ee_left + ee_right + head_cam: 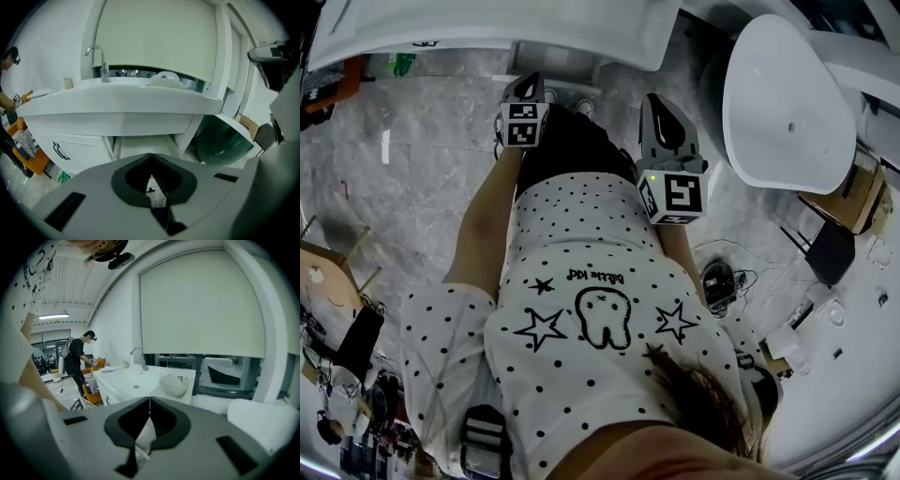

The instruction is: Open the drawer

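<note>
In the head view, the person holds the left gripper (528, 82) and the right gripper (662, 105) out in front, tipped down. I think this is to get ready to reach.

In the left gripper view, its jaws are closed tight on nothing. The white drawer with a dark handle (65, 149) sits under the white sink table (117, 105), well apart from the gripper.

In the right gripper view, the jaws meet too, and they are empty.

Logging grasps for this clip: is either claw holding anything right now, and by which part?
Nothing is held. The left claw and the right claw are both shut, jaws together, with nothing between them.
</note>
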The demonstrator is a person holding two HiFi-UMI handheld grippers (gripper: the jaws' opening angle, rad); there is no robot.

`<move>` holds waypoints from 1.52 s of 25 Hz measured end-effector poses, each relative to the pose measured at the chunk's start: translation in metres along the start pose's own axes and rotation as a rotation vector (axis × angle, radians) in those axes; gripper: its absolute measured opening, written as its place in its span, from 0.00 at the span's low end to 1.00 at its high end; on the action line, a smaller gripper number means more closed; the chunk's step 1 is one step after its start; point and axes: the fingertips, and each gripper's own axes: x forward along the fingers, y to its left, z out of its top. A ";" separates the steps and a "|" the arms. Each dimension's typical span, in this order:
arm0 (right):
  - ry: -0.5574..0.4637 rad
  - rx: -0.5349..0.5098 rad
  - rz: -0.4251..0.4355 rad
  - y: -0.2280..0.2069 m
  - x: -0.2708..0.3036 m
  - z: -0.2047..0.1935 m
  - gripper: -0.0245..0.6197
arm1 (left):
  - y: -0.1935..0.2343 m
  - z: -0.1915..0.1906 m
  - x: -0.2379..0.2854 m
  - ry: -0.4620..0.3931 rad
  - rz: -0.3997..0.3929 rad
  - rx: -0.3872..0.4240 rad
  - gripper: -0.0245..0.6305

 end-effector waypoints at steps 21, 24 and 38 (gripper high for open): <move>0.013 0.012 -0.109 0.006 0.021 0.020 0.06 | 0.014 0.116 -0.051 -0.231 -0.102 -0.036 0.04; 0.003 0.008 -0.117 0.006 0.025 0.024 0.06 | 0.014 0.129 -0.055 -0.261 -0.116 -0.040 0.04; -0.023 0.003 -0.134 0.014 0.041 0.040 0.06 | 0.016 0.204 -0.108 -0.456 -0.172 -0.025 0.04</move>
